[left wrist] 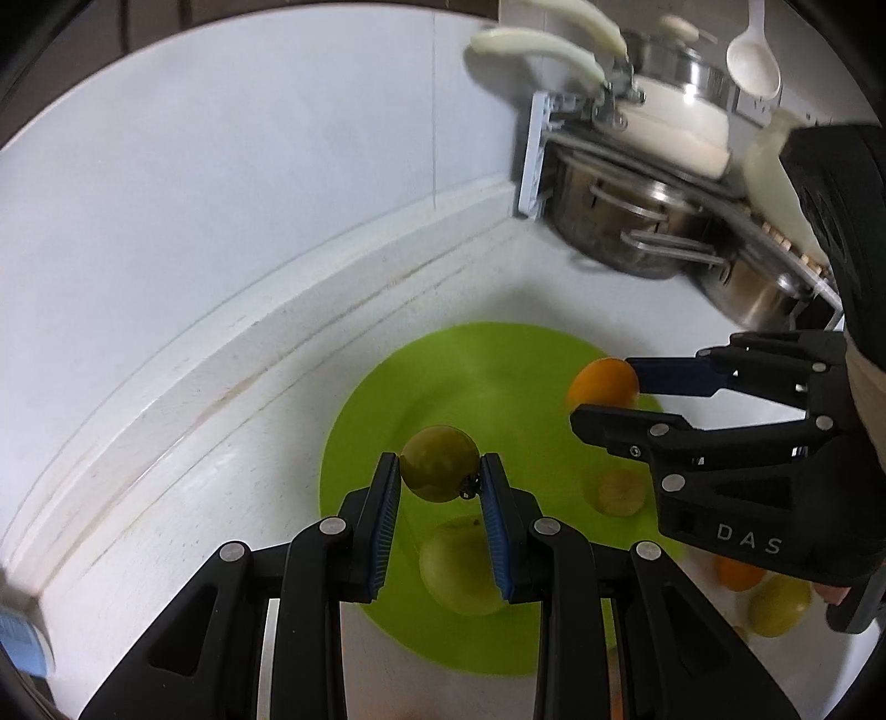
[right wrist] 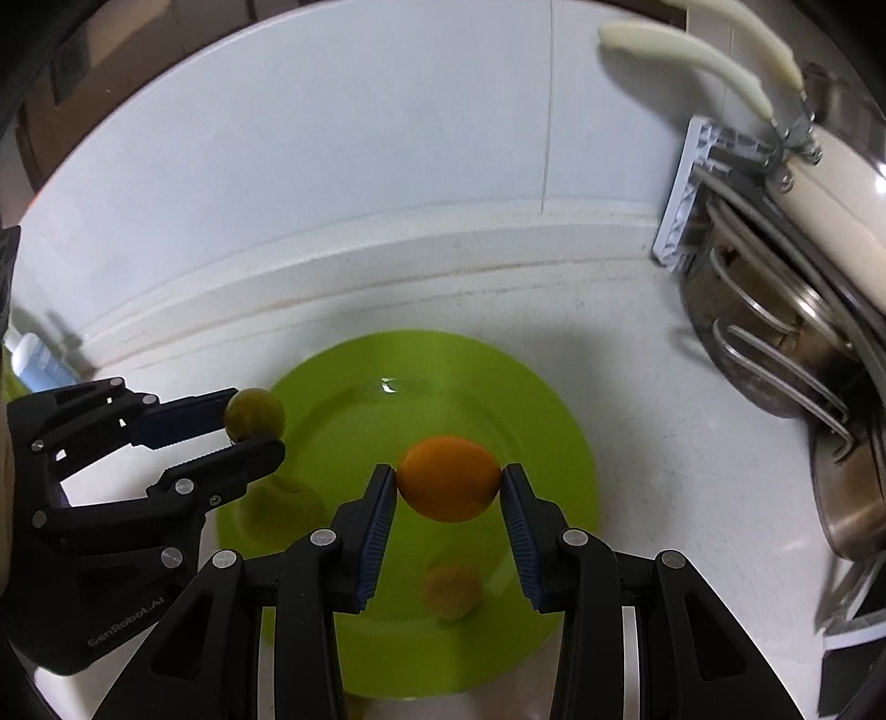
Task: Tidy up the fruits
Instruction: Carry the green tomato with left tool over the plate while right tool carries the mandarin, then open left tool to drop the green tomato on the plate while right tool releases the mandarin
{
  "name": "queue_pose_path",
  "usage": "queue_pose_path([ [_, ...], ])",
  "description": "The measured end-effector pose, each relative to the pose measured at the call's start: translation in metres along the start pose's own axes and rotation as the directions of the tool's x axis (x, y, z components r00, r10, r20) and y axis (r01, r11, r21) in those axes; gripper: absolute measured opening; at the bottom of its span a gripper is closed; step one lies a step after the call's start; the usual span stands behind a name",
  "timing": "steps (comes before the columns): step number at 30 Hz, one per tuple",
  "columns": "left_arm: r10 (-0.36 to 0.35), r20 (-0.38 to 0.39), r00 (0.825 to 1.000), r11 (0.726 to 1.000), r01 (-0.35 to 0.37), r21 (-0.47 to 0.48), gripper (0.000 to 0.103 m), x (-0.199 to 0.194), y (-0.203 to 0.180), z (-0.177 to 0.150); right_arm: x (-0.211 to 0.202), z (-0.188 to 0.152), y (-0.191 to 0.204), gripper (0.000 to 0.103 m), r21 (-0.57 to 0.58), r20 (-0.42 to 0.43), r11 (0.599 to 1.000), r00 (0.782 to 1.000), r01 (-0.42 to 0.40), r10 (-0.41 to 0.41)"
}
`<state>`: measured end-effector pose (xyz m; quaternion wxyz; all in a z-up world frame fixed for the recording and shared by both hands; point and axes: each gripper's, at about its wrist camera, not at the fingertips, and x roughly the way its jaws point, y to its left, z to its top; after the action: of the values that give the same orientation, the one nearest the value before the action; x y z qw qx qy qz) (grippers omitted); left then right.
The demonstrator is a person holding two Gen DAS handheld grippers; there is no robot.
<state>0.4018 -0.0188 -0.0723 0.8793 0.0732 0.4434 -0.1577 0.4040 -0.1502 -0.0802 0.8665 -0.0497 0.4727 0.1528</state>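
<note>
In the left wrist view my left gripper [left wrist: 440, 471] is shut on a small round green fruit [left wrist: 440, 462], held above a lime green plate [left wrist: 470, 365]. My right gripper [left wrist: 603, 390] comes in from the right, shut on a small orange fruit [left wrist: 603, 382] over the plate's right edge. The right wrist view shows the orange fruit [right wrist: 448, 479] pinched between the right gripper's [right wrist: 448, 487] blue pads above the plate [right wrist: 498, 387]. There the left gripper [right wrist: 256, 422] holds the green fruit [right wrist: 255, 412] at the left. A larger green fruit [left wrist: 462, 565] and a small yellowish fruit [left wrist: 620, 490] lie on the plate.
An orange fruit [left wrist: 739, 573] and a yellow-green fruit [left wrist: 778, 606] lie on the white counter right of the plate. A dish rack with steel pots [right wrist: 775, 332] stands at the right, pan handles [right wrist: 686, 50] sticking out. A raised backsplash ledge [right wrist: 387, 255] runs behind the plate. A bottle [right wrist: 33, 360] stands at far left.
</note>
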Motion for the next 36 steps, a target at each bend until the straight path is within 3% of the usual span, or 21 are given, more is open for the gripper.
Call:
queue_pose_path([
  [9,0.000,-0.063,0.998,1.000,0.001,0.016,0.029,0.029,0.002,0.005,0.033,0.003,-0.005,0.040,0.036,-0.086,0.999,0.996,-0.020,0.023],
  [19,0.006,-0.067,0.998,1.000,-0.006,0.010,0.033,0.036,0.003,0.005,0.040,0.003,-0.005,0.040,0.018,-0.101,1.000,0.995,-0.020,0.022],
  [36,0.014,0.022,1.000,0.999,-0.013,-0.037,0.040,-0.021,0.003,-0.008,-0.009,-0.007,0.006,0.041,0.023,-0.008,1.000,1.000,0.000,0.001],
])
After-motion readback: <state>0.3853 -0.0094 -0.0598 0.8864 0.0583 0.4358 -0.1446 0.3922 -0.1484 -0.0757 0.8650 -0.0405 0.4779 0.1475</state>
